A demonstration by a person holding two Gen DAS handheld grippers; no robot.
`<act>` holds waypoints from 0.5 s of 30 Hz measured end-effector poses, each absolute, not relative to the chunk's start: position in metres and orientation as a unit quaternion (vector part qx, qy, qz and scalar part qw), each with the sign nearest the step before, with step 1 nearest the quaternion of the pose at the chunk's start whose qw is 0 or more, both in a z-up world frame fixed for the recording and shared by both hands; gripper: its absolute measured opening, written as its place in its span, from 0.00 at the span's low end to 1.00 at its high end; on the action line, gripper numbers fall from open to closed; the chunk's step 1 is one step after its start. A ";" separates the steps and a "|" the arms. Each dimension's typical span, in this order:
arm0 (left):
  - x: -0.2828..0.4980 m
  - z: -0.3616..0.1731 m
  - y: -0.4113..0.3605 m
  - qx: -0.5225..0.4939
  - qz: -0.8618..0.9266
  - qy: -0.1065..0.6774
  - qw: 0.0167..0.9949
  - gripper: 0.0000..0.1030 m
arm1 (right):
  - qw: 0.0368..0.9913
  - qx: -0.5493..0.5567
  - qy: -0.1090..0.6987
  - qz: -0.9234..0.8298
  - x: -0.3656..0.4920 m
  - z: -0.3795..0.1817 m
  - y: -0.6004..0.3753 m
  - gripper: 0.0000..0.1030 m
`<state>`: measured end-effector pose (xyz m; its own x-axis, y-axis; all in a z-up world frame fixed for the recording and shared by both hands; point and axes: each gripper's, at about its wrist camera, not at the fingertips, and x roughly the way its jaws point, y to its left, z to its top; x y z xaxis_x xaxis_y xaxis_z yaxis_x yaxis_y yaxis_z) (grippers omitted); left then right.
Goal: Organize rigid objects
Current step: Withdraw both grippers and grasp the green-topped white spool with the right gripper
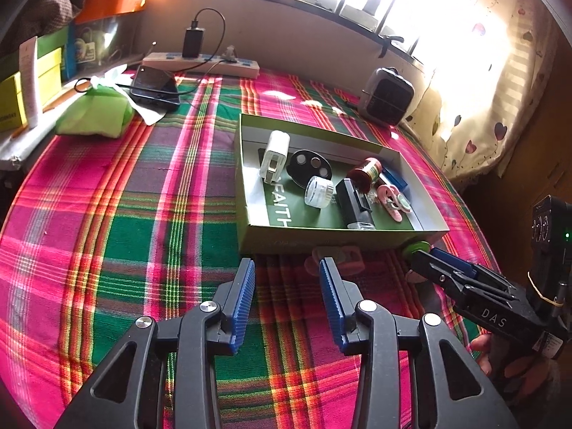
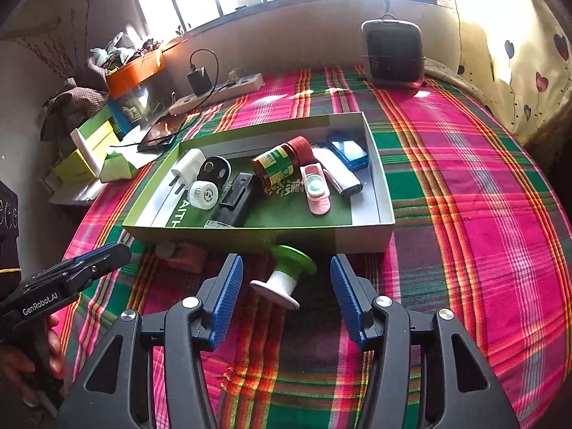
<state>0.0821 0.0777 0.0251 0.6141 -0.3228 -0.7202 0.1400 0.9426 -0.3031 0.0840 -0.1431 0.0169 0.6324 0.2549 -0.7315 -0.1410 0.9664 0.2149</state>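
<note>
We're most of the way through, by our read. The shallow green cardboard box lid [image 2: 364, 239] at mid-frame on the pink-and-green plaid cloth [image 2: 482, 186] already holds the bulk of the items: a white plug adapter [image 2: 187, 166], a black oval disc with round holes [image 2: 214, 171], a small white ribbed jar [image 2: 203, 195], a black rectangular block [image 2: 237, 200], a red-capped brown jar with green label [image 2: 279, 162], a pink toy phone [image 2: 314, 187], a white bar-shaped device [image 2: 339, 173] and a blue rectangular case [image 2: 348, 150]. Two things are left outside, both on the cloth against the box's near wall: a green-and-white spool-shaped plastic piece [image 2: 282, 279], lying tilted at lower centre of the right wrist view, and a brownish-pink blocky object [image 1: 338, 257], blurred, so we can't say what it is. The right tool [image 2: 286, 286] has its jaws apart and straddles the spool, pads clear of it on both sides. The left tool [image 1: 287, 282] is also spread and empty, aimed at the pink block, not touching. Remaining, as we judge it: grab each, lift over the wall, drop in.
</note>
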 end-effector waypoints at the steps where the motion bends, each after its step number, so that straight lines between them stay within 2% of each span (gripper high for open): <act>1: 0.084 0.025 0.077 -0.108 -0.132 0.420 0.891 0.37 | 0.900 0.068 0.417 0.110 0.086 0.015 -0.141 0.52; 15: 0.101 0.014 0.052 -0.096 -0.165 0.442 0.876 0.40 | 0.897 0.033 0.434 0.078 0.093 0.003 -0.138 0.52</act>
<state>0.1014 0.0519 0.0135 0.5543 -0.3736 -0.7438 0.2036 0.9273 -0.3141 0.0934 -0.1375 0.0025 0.6108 0.1686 -0.7736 -0.1121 0.9856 0.1263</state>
